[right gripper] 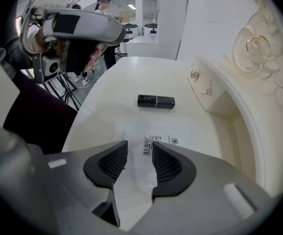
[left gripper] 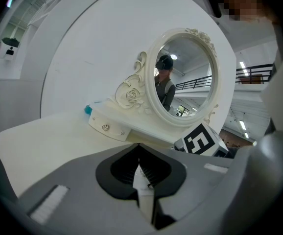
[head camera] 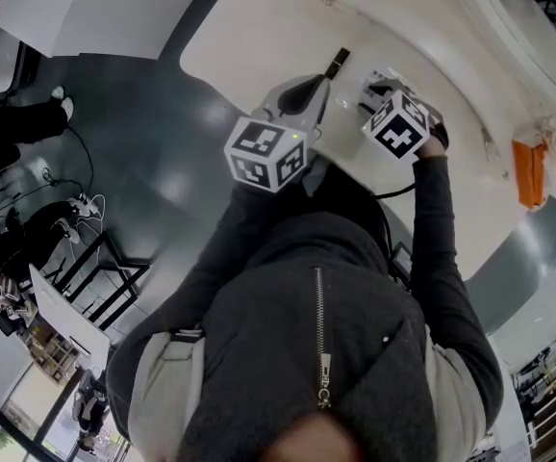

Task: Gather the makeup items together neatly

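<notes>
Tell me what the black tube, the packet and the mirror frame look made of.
Black tube: likely plastic, satin black; soft sheen, sharp edges.
Packet: clear glossy film, table showing through, printed barcode.
Mirror frame: glossy cream, moulded resin or painted wood; carved rose, can't tell which.

Left gripper [left gripper: 139,152], head-view centre: jaws closed, apparently on a thin white slip [left gripper: 142,181]. Right gripper [right gripper: 139,156], to its right: jaws apart, pointing steeply down.
</notes>
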Available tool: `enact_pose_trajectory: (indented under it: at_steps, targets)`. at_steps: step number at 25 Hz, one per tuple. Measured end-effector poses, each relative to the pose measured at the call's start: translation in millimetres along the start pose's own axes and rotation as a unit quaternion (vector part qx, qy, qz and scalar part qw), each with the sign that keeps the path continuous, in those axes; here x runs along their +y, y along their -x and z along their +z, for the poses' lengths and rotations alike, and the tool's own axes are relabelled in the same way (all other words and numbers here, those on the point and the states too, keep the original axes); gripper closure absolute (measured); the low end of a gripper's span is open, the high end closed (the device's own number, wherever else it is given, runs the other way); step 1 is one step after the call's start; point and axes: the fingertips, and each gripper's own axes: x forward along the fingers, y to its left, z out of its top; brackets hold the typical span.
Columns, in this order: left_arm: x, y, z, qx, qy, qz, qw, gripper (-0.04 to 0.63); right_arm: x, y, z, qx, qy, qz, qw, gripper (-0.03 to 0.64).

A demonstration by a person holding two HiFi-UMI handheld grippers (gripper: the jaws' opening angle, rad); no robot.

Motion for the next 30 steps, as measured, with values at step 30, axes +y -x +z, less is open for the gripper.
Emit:
enact_pose_trajectory:
  at_steps: [30]
  targets:
    - [-135.8,-54.6,-20.8,0.038,-0.078,-0.15,0.9848,0.586,-22.3,147.4,-63.6,-0.27,-0.286,-0.245,0.886,0.614]
